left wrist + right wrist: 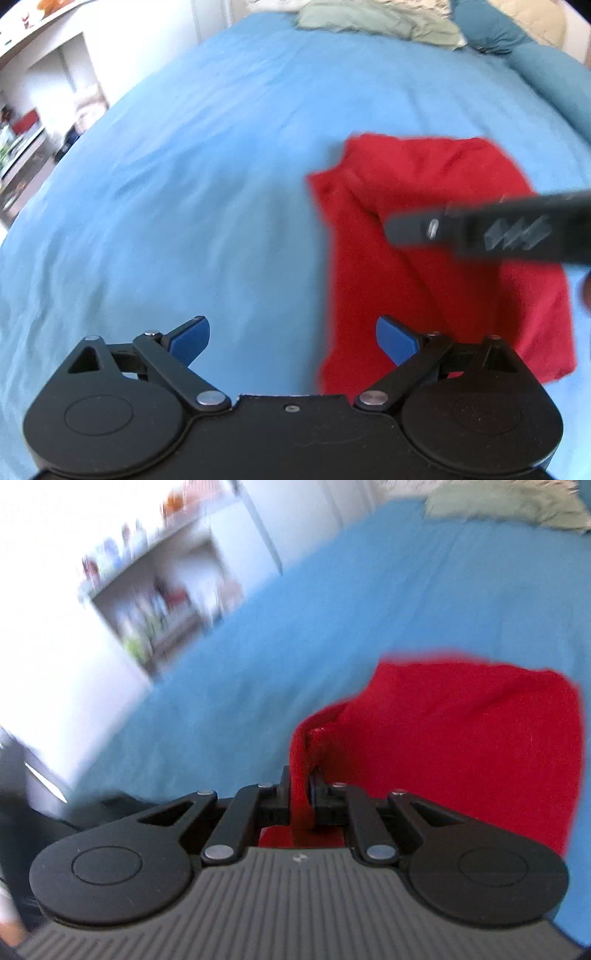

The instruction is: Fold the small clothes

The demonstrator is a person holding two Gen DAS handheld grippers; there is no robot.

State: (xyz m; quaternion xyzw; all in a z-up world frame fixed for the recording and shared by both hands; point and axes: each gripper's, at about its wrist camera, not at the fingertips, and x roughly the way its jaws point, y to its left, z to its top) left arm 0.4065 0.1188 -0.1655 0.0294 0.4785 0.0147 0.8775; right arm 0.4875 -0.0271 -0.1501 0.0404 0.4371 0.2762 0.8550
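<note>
Red garment (443, 258) lies on the blue bed (184, 184), off to the right of the left claw (291, 338), whose jaws are spread and empty; right claw (303, 786) is nearer, pinching a bunched edge; garment's long axis runs away from the claws.

Left gripper (291, 341) jaws wide apart; right gripper (301, 794) jaws clamped tight.
</note>
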